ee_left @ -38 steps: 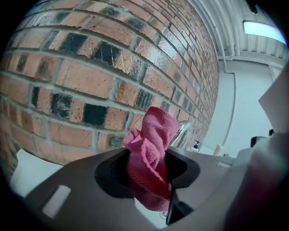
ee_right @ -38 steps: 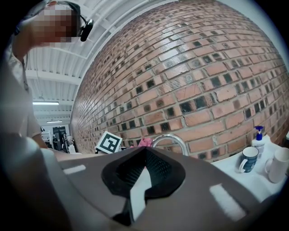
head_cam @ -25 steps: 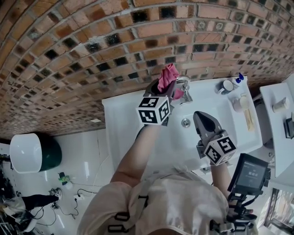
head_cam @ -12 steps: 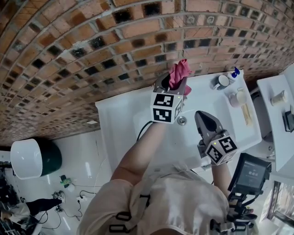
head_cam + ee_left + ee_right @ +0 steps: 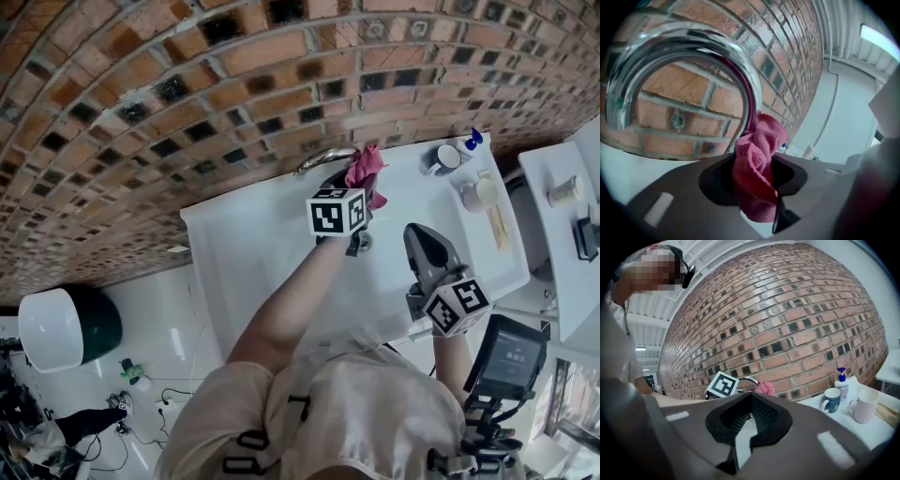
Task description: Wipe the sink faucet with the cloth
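Well off to the left of the left fingers (image 5: 675,201), nothing but bare white sink (image 5: 253,244) and the brick wall (image 5: 141,112) behind it. Just ahead of those fingers and arching above them, the chrome faucet (image 5: 689,51), bent over like a hoop, rooted at the back of the basin.

Left gripper (image 5: 754,176) clenched on the pink cloth (image 5: 759,154): fabric bunched tight between the pads, a crumpled wad standing out past the tips. Gripped that way, most likely, so that soft cloth and not hard plastic meets the metal. Wad pressed up by the right-hand leg of the spout, touching or very nearly so; hard to say which. Tips angled a little downward, toward the lower run of the spout, presumably for a stroke along the curve toward the base. Wiping judged to be under way, not finished.

Further right, right gripper (image 5: 427,248) hanging over the basin, well short of the faucet, fingers closed together on nothing. Probably held back to leave room for the wiping hand; no job for it showing. Ahead of its tips and slightly to their left, the spout and the pink wad.

To the right of those fingers, on the sink's ledge: a dark mug (image 5: 831,400), a pump bottle (image 5: 842,379) just behind it, a white cup (image 5: 865,405) beside. Set well apart from the faucet, so no obstacle to the cloth. Still near enough to the idle gripper to be knocked by a careless swing; short, close strokes advisable.
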`<state>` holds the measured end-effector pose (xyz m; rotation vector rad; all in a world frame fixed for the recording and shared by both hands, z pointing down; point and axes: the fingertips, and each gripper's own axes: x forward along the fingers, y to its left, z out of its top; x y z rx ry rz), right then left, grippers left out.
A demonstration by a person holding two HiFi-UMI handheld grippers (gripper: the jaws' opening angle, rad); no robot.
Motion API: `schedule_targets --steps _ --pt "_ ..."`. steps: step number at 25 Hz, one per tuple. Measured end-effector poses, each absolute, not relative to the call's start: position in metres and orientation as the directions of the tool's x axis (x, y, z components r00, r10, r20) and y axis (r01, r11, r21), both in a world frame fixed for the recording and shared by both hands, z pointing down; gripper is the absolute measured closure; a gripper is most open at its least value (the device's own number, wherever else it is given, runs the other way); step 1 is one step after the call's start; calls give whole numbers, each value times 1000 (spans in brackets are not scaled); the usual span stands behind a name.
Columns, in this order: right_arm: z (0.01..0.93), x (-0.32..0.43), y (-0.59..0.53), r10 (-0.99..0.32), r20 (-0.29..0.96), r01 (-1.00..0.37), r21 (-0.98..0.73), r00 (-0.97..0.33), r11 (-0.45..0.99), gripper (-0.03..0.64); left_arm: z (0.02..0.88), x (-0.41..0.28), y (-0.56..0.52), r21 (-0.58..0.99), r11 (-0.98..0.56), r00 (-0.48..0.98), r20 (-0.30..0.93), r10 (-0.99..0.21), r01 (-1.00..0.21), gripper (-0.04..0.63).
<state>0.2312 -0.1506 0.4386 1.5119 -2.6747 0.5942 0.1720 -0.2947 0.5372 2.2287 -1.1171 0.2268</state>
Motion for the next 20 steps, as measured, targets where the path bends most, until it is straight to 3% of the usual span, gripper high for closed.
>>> schedule_targets --steps 6,11,20 --pt "438 227 -149 -819 186 -820 -329 -543 469 627 518 176 -283 472 -472 658 401 -637 -744 431" --pt "436 220 -147 -810 175 -808 -328 -560 488 627 455 177 -281 313 -567 645 291 -706 -762 430" --pt "437 224 -146 -818 163 -812 -330 -551 482 627 513 167 -287 381 -501 629 430 -648 -777 430"
